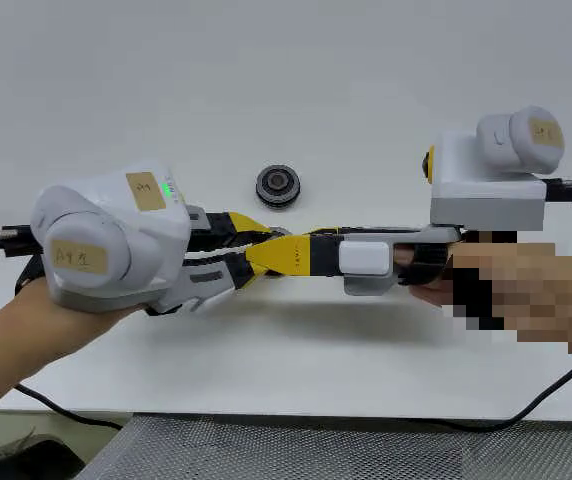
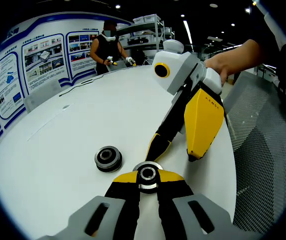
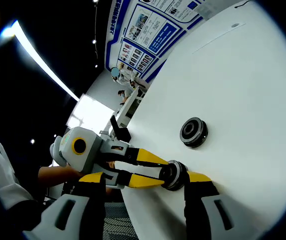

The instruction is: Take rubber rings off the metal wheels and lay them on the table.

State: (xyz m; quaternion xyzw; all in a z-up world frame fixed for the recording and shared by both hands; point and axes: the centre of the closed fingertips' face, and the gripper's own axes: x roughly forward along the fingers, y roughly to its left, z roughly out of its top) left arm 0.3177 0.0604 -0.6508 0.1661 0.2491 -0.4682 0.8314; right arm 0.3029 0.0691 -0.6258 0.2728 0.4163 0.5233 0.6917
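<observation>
Wheel (image 2: pixel 148 176) made of metal is pinched tight in my left tool (image 2: pixel 148 179), over the white tabletop (image 2: pixel 58 150). My right tool (image 3: pixel 147 176) points in from 3 o'clock. Its jaws are spread wide, and one tip is right beside that wheel. A second wheel (image 1: pixel 278 186), dark round its edge, lies flat on the tabletop at 12 o'clock, apart from both tools.

The head view is bright and sharp, with soft shadows on the smooth white table (image 1: pixel 296 350). Both gripper views bend at the edges; long ceiling lights (image 2: pixel 187 31) glare.
</observation>
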